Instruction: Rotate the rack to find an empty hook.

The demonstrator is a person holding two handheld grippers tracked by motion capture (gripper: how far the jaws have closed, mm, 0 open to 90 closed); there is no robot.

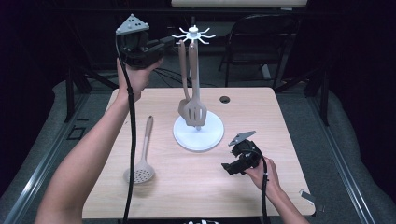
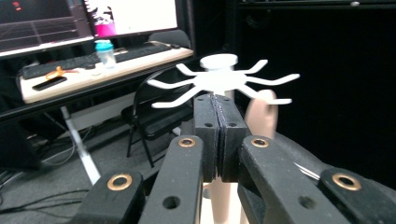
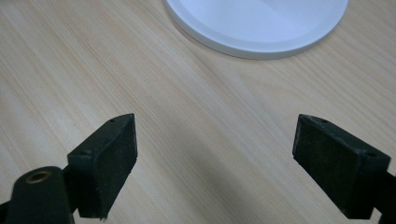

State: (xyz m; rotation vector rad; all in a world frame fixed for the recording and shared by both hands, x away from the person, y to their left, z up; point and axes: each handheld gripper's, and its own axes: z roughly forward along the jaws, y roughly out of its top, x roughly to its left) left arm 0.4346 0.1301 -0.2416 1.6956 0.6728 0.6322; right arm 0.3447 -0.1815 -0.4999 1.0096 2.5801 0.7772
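The left hand-held gripper (image 1: 173, 43) is held high beside the white hook crown (image 1: 193, 35) of the utensil stand (image 1: 198, 135). Its jaws are pressed together with nothing visible between them. Two utensils (image 1: 192, 112) hang from the crown. The right hand-held gripper (image 1: 229, 168) is held spread above the desk (image 1: 187, 186). A skimmer (image 1: 140, 172) lies on the desk.

The left gripper (image 2: 218, 105) has its jaws pressed together, just below the white hook wheel (image 2: 219, 80) of the rack. A beige utensil handle (image 2: 260, 116) hangs beside them, behind the right jaw. A desk (image 2: 93, 74) with monitors stands at the upper left.
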